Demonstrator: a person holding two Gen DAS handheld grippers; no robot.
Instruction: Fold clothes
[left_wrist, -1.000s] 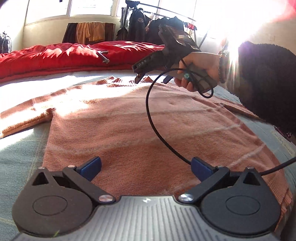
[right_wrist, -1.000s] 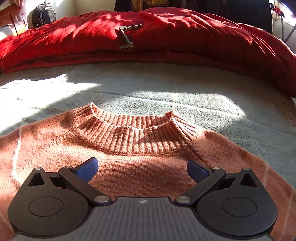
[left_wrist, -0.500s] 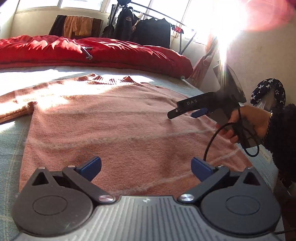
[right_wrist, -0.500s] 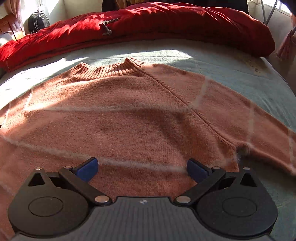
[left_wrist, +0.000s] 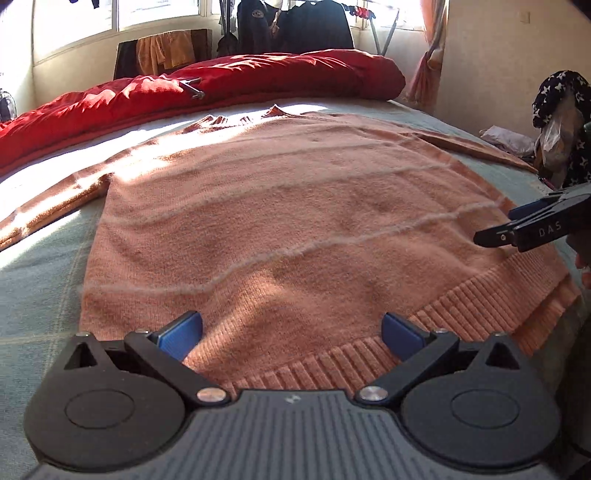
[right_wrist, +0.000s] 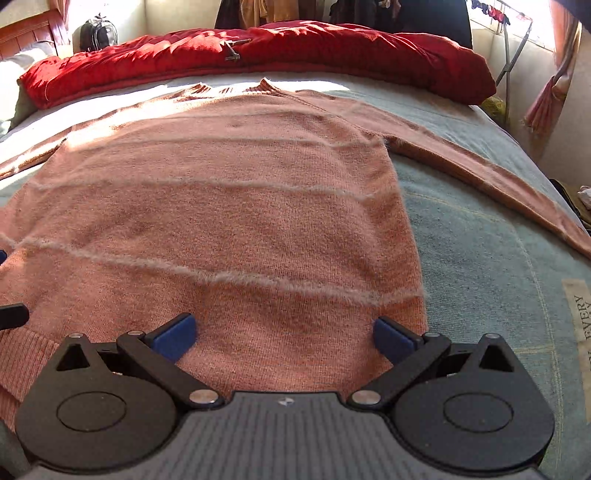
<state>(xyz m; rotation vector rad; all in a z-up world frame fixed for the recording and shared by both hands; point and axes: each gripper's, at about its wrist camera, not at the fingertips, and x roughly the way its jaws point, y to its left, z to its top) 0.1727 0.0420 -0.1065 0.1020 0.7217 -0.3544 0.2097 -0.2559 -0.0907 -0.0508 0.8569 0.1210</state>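
Note:
A salmon-pink knitted sweater with thin pale stripes lies flat on the bed, collar far, ribbed hem near, both sleeves spread sideways. My left gripper hovers open over the hem, blue pads wide apart, nothing between them. In the right wrist view the same sweater fills the frame and my right gripper stands open over its lower right part, close to the side edge. The right gripper also shows at the right edge of the left wrist view, just above the sweater's right side.
A red duvet is heaped along the far side of the grey-green bed cover. Beyond it hang dark clothes on a rack. A star-patterned bag and clutter sit off the bed's right edge.
Both grippers have drawn back from the collar end to the hem end of the sweater. The right gripper has dropped from over the collar to the lower right side. Both stayed open.

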